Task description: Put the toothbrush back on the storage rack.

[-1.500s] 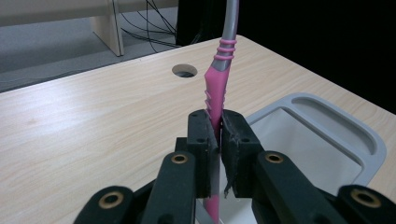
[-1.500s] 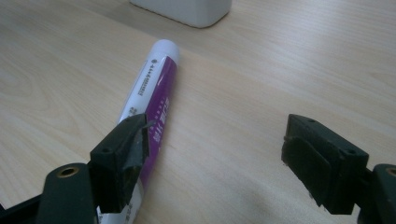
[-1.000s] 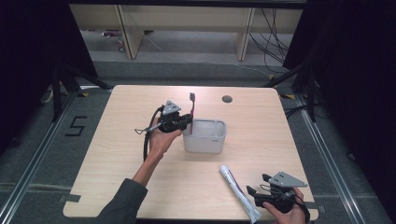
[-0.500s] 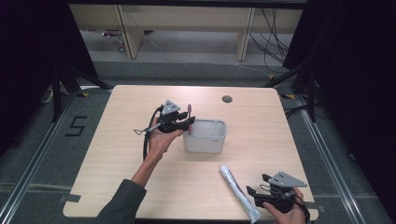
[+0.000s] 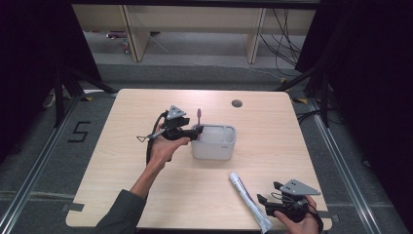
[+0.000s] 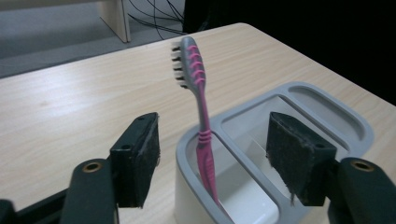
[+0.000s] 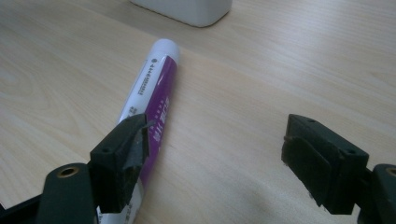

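The left hand-held gripper (image 6: 212, 163) has just been opening; its jaws stand apart around the toothbrush (image 6: 198, 107), which leans in the holder (image 6: 327, 116). The right hand-held gripper (image 7: 215, 158) gapes beside the tube (image 7: 152, 88) on the tabletop (image 5: 146, 195).

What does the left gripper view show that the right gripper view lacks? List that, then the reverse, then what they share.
Left gripper view: a pink toothbrush standing bristles-up, leaning in the grey holder, between the left gripper's jaws, which have just been opening and do not press on it. Right gripper view: a purple-and-white toothpaste tube lying flat by one jaw of the open right gripper. Shared: the wooden table and the holder, there a pale base at the top edge.
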`<action>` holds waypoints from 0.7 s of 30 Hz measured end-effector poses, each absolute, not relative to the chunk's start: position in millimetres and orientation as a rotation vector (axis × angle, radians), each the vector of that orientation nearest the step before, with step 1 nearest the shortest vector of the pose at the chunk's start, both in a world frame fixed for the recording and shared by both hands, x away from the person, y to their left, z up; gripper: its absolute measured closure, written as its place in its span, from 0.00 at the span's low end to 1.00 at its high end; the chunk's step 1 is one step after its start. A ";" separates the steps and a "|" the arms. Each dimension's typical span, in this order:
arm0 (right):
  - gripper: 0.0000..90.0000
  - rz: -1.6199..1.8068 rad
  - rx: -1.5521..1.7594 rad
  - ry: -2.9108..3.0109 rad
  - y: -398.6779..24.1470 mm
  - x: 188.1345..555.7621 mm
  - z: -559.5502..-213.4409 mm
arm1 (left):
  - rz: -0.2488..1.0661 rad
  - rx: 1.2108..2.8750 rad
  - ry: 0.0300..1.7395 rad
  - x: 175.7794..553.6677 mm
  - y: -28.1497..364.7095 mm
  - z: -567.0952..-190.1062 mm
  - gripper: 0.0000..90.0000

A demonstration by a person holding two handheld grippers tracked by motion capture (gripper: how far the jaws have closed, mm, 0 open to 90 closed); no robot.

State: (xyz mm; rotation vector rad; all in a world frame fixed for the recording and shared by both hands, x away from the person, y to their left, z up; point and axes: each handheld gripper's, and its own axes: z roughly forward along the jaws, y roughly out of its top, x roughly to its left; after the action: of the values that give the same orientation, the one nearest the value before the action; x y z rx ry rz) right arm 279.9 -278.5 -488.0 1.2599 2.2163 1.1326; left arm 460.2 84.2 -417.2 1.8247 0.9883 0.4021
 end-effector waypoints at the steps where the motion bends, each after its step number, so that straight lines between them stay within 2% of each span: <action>1: 0.26 1.133 1.260 2.217 -278.4 279.8 -487.9 | 0.392 1.831 0.987 458.8 84.0 -416.6 0.36; 21: 0.27 1.132 1.230 2.220 -280.3 281.1 -487.8 | 0.334 1.820 0.971 426.7 115.3 -409.7 0.26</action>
State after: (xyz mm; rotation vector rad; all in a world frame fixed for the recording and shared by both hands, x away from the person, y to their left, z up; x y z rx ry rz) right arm 281.1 -280.3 -487.8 1.2302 2.2203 1.1319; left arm 426.7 115.3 -409.7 1.8200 0.9714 0.3336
